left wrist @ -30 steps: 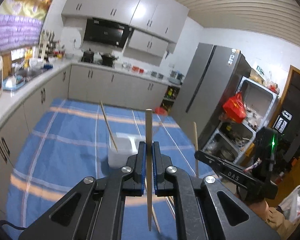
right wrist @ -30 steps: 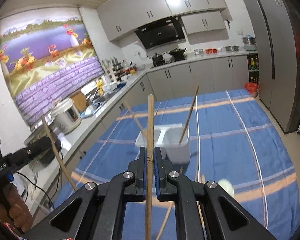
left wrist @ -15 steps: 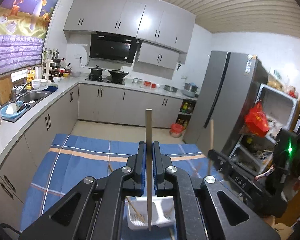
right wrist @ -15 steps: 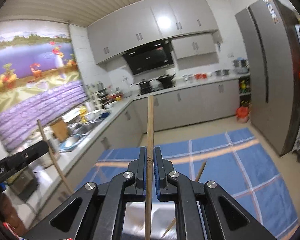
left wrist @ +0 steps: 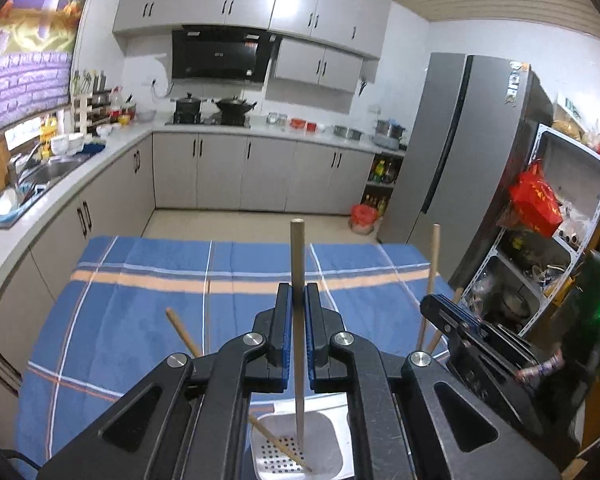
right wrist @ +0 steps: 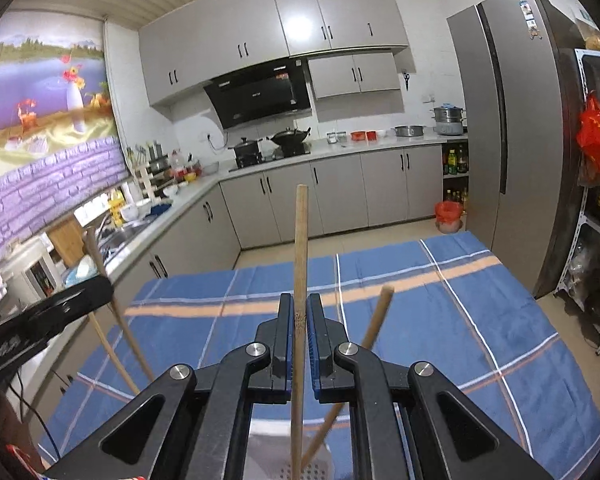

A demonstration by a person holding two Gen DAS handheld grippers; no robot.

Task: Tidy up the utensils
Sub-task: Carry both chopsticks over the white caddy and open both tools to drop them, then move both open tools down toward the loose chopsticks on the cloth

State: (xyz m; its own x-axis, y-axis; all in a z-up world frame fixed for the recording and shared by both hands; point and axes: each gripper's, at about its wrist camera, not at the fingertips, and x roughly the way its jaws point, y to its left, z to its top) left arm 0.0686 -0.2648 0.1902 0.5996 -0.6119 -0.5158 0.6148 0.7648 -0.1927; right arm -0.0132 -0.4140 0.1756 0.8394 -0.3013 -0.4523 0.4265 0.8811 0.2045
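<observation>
Left claw (left wrist: 299, 312) clamps upright chopstick (left wrist: 298, 320), tip inside perforated holder (left wrist: 332, 452) (another chopstick leans there). Right claw (right wrist: 299, 320) grips own chopstick (right wrist: 300, 264) above holder (right wrist: 268, 452).

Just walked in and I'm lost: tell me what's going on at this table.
A person is sorting chopsticks into a white holder with a perforated bottom on the blue checked tablecloth. The left gripper is shut on one chopstick, its lower end down inside the left compartment, where another chopstick already leans. The right gripper is shut on a second chopstick, held over the holder's other side. Neither has been released yet.
</observation>
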